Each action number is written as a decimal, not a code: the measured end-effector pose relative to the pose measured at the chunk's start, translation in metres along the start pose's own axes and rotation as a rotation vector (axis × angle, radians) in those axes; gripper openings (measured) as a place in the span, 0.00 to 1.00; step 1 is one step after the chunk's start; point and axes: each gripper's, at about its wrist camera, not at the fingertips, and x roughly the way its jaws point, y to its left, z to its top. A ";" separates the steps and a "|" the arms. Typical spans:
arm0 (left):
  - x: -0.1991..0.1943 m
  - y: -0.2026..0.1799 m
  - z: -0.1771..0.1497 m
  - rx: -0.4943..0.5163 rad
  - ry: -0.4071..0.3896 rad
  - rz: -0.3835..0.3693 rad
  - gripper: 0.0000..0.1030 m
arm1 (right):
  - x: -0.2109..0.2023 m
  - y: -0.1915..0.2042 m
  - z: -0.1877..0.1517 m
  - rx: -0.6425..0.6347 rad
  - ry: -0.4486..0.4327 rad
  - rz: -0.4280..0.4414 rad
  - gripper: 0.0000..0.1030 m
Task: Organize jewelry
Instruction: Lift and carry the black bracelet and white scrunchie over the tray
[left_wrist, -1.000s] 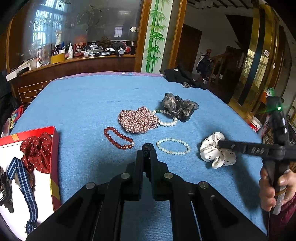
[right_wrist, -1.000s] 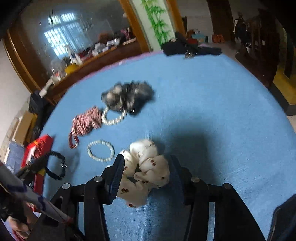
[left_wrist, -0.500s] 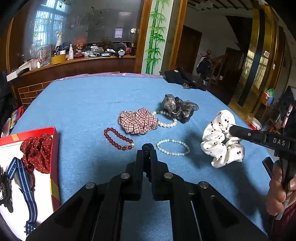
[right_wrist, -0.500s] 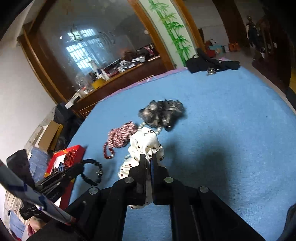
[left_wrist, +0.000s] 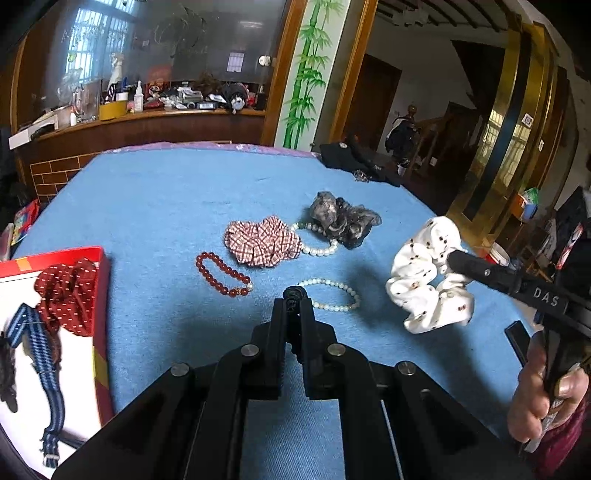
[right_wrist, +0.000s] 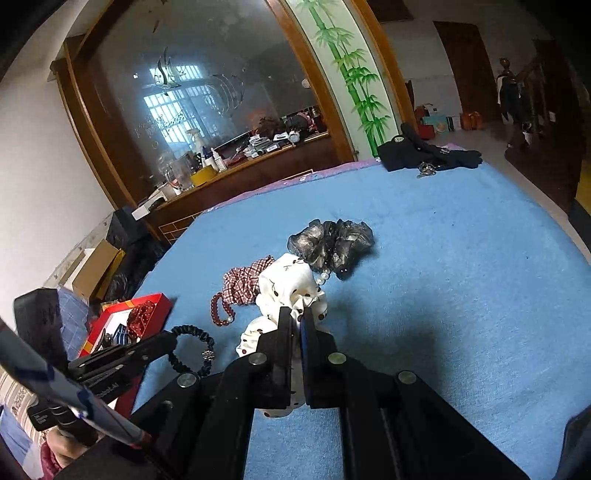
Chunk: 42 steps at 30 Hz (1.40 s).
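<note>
The right gripper has its jaws clamped on the white dotted scrunchie, holding it clear above the blue bench, out toward the right edge. The left gripper has its jaws pinched together on a black scrunchie. You only really see that loop from the right wrist camera; from the left one it's just a dark nub at the tips.

Room to move: the near right part of the bench is all bare blue cloth, and so is the far left stretch. The middle is crowded: a checked scrunchie touches a pearl bracelet, which runs under a grey scrunchie. The red bead bracelet and pale bead bracelet lie just near of those, apart from each other.

The red box sits at the near left edge, with a red dotted scrunchie and a blue striped strap inside. The left view shows the box's contents properly; the right view mostly just catches its corner. The right view does show more of the dark clothes at the far edge.
</note>
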 end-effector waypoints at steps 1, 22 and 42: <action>-0.006 -0.001 0.000 0.003 -0.005 -0.003 0.06 | -0.003 0.002 -0.001 0.003 -0.003 0.010 0.04; -0.138 0.077 -0.030 -0.092 -0.121 0.152 0.06 | -0.010 0.130 -0.035 -0.166 0.037 0.192 0.05; -0.218 0.200 -0.081 -0.275 -0.157 0.310 0.07 | 0.033 0.256 -0.065 -0.294 0.143 0.361 0.06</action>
